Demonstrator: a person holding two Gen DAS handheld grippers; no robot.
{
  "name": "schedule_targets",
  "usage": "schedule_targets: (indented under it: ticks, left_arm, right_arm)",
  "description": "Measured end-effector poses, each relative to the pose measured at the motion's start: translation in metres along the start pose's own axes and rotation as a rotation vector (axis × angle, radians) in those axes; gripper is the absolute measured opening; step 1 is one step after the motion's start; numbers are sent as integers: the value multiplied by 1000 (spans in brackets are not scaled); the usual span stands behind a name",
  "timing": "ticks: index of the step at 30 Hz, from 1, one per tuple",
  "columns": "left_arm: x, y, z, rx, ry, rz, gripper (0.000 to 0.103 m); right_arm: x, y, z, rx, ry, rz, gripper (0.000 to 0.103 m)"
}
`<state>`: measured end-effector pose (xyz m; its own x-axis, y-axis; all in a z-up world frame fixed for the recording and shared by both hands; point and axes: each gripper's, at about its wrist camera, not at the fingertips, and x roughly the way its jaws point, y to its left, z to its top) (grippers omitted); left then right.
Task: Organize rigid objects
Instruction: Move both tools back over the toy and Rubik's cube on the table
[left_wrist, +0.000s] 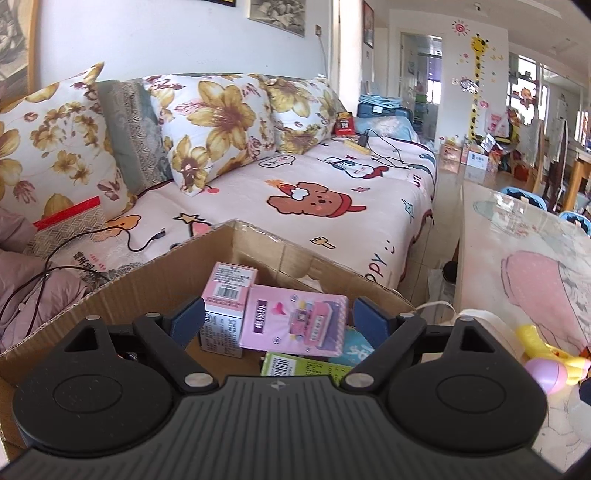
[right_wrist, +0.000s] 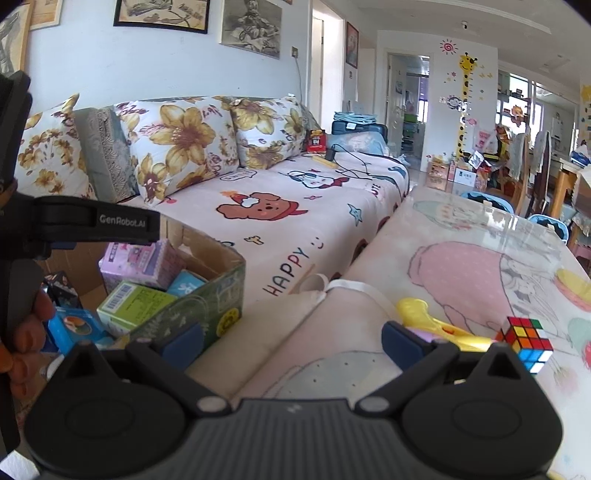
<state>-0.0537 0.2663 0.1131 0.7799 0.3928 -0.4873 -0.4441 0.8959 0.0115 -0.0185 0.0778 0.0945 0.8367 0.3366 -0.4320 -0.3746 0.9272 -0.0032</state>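
Cube (right_wrist: 526, 344) on the tabletop (right_wrist: 461, 266) looks light, stiff, slick-faced; best pinched across flat opposite faces; right tongs (right_wrist: 291, 341) gape empty; left tongs (left_wrist: 277, 320) released over the box (left_wrist: 110, 295).

Corrugated cardboard box (left_wrist: 122, 291) — matt, rough; table cover (right_wrist: 461, 258) — glossy, smooth.

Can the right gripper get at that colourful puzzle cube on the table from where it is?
Probably yes. The right gripper is open and empty, and the Rubik's cube sits uncovered on the table just to its right. Only the yellow toy lies nearby, beside the cube, not over it.
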Motion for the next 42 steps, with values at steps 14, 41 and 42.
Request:
schedule_targets:
  ticks: [14, 41, 42]
  left_arm:
    - [-1, -16, -9, 88, 8, -45, 103]
    - [9, -41, -18, 244, 2, -109, 103]
    - [10, -42, -18, 252, 1, -112, 103]
  right_arm:
    - [-16, -27, -20, 34, -12, -54, 102]
    - [-43, -99, -46, 195, -28, -142, 102]
    - [-43, -103, -48, 206, -28, -145, 102]
